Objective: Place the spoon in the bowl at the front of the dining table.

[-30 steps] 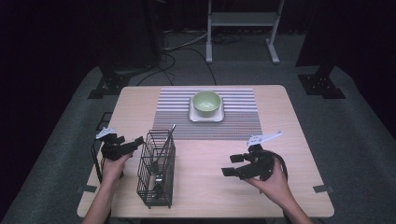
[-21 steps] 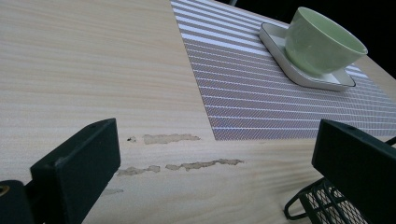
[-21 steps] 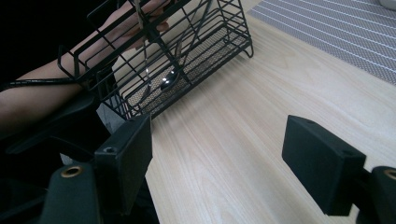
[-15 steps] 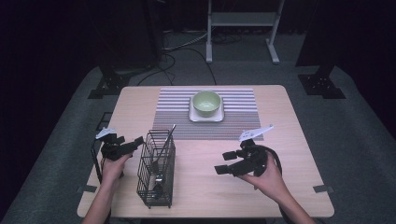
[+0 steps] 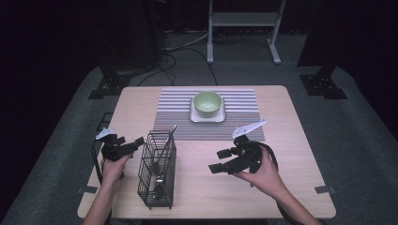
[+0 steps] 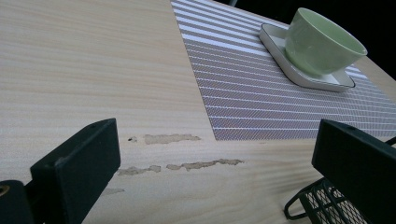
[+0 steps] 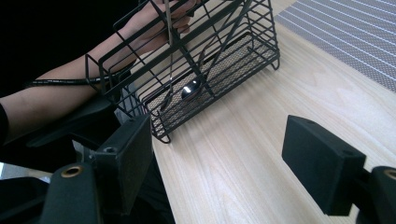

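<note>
Near the front left of the desk (image 5: 281, 117) we find the black wire caddy (image 5: 157, 171) standing upright, with a metal utensil (image 5: 165, 150) inside it: the handle leans out past the top rim and the bowl end rests on the mesh floor, so it reads as a spoon in the right gripper view. We judge this utensil to be the item in hand. The right gripper (image 5: 224, 160) hangs above bare wood just right of the caddy, aimed at it, its fingers (image 7: 322, 168) spread wide and holding nothing. The left gripper (image 5: 133, 143) sits close against the caddy's left side, fingers (image 6: 77, 163) likewise wide apart and empty; whether it touches the wire we cannot tell. Beyond the caddy lies a striped placemat (image 5: 173, 110), carrying a green bowl (image 5: 207, 103) on a white square dish (image 5: 206, 117).

Recommendation: we would steady the caddy from the left, bring the right gripper over the rim, and close on the exposed handle high up, then draw along the handle's own lean so the bowl end clears the wires without tipping the caddy.
</note>
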